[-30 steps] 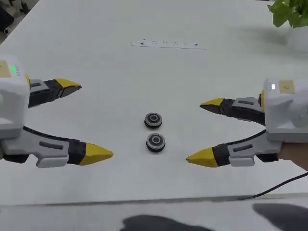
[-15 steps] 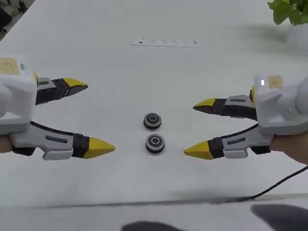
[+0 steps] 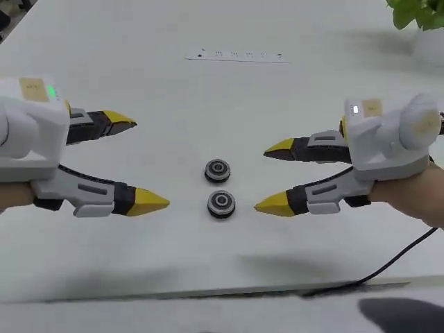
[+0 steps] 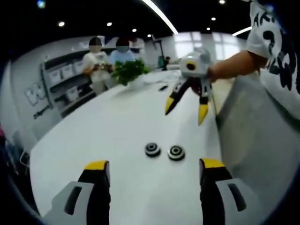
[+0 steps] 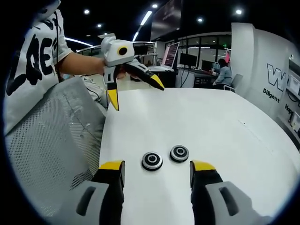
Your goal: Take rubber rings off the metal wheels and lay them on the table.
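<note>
Two small metal wheels with black rubber rings lie side by side on the white table [image 3: 291,97]: the far wheel [image 3: 218,171] [image 4: 152,149] [image 5: 179,153] and the near wheel [image 3: 221,202] [image 4: 176,152] [image 5: 152,161]. My left gripper [image 3: 147,164] [image 4: 154,165] is open, hovering left of the pair with nothing between its yellow tips. To the right of the wheels, my right gripper [image 3: 262,178] [image 5: 157,165] is also open and holds nothing. Each one faces the wheels and the other gripper: the right gripper [image 4: 185,115] in the left gripper view, the left gripper [image 5: 137,96] in the right gripper view.
A white power strip [image 3: 237,56] lies at the far middle of the table. A potted plant [image 3: 416,15] stands at the far right corner. A black cable [image 3: 392,263] runs over the table's front edge at the right. A mesh chair [image 5: 56,140] stands by the near edge.
Both grippers have moved inward toward the two wheels, the right one more than the left. The wheels have stayed where they were.
</note>
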Demonstrator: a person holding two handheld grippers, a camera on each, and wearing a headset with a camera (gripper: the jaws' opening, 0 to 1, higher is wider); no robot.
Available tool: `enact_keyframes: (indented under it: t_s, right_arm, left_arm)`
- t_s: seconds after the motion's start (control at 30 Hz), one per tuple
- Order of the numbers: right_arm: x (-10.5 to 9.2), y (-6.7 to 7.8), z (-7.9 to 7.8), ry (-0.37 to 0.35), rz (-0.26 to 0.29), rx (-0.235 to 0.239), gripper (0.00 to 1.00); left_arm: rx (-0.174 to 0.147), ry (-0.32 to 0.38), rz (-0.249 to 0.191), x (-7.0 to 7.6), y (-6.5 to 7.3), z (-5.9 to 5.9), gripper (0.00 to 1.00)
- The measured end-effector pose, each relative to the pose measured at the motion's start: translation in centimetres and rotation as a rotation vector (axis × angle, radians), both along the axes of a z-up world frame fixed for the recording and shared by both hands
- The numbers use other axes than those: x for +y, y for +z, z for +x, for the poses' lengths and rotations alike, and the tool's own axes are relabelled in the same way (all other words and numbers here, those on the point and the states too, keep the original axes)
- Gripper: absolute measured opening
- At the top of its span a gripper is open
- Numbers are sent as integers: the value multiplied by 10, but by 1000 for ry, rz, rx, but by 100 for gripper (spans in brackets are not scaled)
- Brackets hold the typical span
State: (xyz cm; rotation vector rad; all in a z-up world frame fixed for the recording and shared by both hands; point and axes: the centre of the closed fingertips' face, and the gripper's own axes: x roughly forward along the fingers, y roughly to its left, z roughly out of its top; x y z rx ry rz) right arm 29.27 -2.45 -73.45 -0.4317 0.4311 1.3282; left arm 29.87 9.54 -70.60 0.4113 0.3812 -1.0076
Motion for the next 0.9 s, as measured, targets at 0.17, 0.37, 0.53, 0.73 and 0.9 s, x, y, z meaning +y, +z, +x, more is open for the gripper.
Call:
enact_keyframes:
  t_s: [0.17, 0.37, 0.53, 0.73, 0.9]
  right_arm:
    - [1, -7, 2, 7, 0, 23, 49]
    - [2, -16, 6, 13, -4, 36, 45]
    - [3, -25, 6, 22, -16, 53, 43]
    - [3, -36, 5, 39, -35, 69, 41]
    - [5, -40, 5, 47, -35, 80, 39]
  left_arm:
    - [9, -4, -5, -4, -4, 4, 79]
    - [35, -24, 0, -9, -15, 5, 77]
    - [55, -32, 9, -12, -24, 7, 75]
    - [57, -47, 11, -19, -29, 8, 68]
    - [68, -66, 8, -26, -33, 8, 66]
